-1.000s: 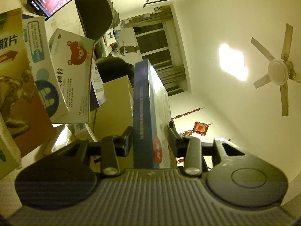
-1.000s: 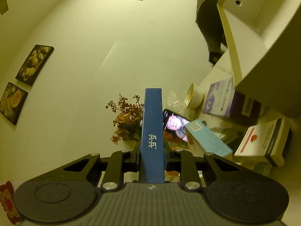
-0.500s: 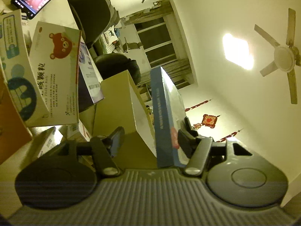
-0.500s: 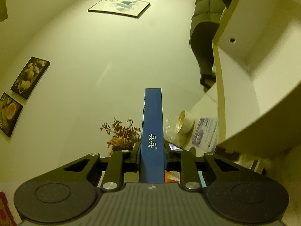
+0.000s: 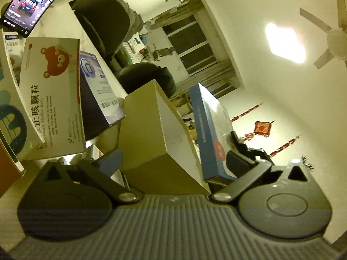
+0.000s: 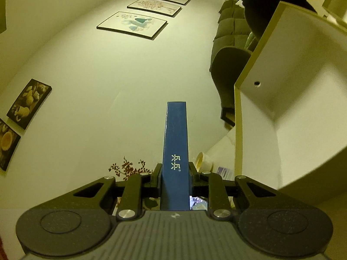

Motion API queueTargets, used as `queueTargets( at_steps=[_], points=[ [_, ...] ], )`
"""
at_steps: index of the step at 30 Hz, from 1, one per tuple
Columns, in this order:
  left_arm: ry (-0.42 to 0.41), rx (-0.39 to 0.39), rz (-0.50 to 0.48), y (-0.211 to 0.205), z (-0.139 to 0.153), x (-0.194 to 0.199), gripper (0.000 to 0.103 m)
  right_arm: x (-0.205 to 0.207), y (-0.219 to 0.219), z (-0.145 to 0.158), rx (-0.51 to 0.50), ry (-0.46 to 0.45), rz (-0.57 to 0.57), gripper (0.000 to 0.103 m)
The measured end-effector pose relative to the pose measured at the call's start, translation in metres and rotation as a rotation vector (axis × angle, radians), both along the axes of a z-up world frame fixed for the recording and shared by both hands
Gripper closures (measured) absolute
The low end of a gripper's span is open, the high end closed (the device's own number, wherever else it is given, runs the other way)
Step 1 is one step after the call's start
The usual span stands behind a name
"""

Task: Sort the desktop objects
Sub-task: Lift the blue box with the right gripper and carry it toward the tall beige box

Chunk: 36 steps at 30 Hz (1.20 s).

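Blue slim box [image 6: 175, 151] clamped in right hand-held gripper [image 6: 175, 178], left hand-held gripper [image 5: 173, 158] opening wide, flat blue box [image 5: 209, 134] against one finger.

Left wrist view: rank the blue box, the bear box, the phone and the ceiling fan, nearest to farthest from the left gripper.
1. Blue box, against the right finger of the opening left gripper.
2. Bear box, left, standing among the cartons.
3. Phone, top left, behind it.
4. Ceiling fan, far upper right.

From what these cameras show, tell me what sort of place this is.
Most likely a lived-in home, a living room with a desk corner: a ceiling fan, a padded sofa under framed pictures, and red knot decorations on the wall.
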<state>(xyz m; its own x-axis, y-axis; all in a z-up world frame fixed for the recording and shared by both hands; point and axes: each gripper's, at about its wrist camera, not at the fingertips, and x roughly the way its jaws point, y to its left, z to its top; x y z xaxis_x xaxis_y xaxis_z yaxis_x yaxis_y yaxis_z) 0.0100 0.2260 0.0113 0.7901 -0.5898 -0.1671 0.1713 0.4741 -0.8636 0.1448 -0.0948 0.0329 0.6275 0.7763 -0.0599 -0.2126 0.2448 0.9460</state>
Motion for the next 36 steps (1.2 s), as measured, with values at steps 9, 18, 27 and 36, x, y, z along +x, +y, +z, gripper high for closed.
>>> queueTargets(
  at_steps=[9,18,27,36],
  points=[
    [0.012,0.023,-0.012,-0.011,0.005,0.008,0.0,0.011,-0.016,0.008,-0.013,0.011,-0.037,0.078],
    [0.035,0.057,-0.011,-0.019,0.005,0.013,0.0,0.028,-0.033,0.017,-0.091,0.027,-0.096,0.078],
    [0.049,0.055,-0.006,-0.02,0.004,0.016,0.0,0.055,-0.036,0.02,-0.261,0.065,-0.157,0.078],
    [0.065,0.053,-0.002,-0.018,-0.001,0.017,0.0,0.085,-0.032,0.01,-0.428,0.117,-0.201,0.078]
  ],
)
